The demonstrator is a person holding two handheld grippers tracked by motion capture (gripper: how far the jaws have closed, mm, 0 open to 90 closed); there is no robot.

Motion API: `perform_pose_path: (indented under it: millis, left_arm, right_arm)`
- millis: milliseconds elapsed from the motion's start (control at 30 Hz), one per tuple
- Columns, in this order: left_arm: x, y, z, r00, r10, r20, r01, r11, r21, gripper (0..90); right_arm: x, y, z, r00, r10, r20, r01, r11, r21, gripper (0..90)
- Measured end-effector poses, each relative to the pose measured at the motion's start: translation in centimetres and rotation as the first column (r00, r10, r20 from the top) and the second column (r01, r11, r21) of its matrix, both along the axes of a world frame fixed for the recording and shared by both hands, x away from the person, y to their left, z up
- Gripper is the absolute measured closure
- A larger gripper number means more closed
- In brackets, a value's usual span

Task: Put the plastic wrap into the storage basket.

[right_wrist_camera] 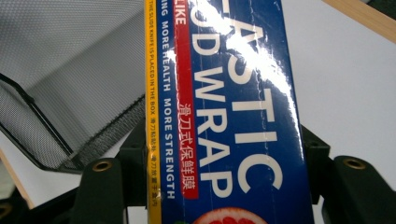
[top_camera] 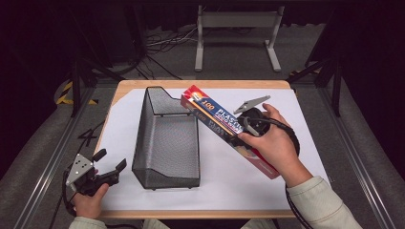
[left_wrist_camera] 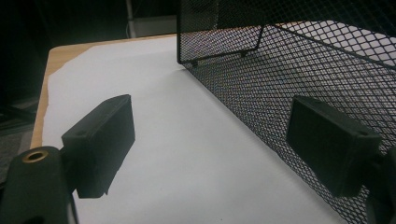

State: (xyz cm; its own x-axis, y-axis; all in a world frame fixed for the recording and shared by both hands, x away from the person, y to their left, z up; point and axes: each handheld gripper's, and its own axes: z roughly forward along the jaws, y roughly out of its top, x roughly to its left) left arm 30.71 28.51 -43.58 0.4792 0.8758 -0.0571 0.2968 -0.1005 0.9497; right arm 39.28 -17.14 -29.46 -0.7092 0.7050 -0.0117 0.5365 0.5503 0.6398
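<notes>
A long blue and red plastic wrap box is held slantwise above the table, its far end over the right rim of a black wire mesh basket. My right gripper is shut on the box near its middle, with a jaw against each long side in the right gripper view. My left gripper rests at the front left of the table, open, nothing between its fingers. The basket's mesh wall stands just beyond its right jaw.
A white sheet covers the wooden table. The basket stands in the middle of it. Metal frame rails run along both sides of the table, and cables and a stand's legs lie on the floor behind.
</notes>
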Motion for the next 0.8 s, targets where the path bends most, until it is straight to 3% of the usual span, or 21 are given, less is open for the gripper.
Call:
perform_pose_path:
  millis: [500, 800]
  left_arm:
    - [0.0, 0.0, 0.0, 1.0, -0.003, 0.0, 0.003, 1.0, -0.002, 16.5]
    - [-0.1, 0.0, -0.1, 1.0, -0.002, 0.001, 0.002, 1.0, -0.008, 16.5]
  right_arm:
    - [0.6, 5.5, 1.2, 0.9989, 0.037, -0.03, -0.037, 0.9993, 0.008, 39.7]
    - [0.9, 8.6, 1.4, 0.9977, 0.013, -0.066, -0.012, 0.9998, 0.019, 39.6]
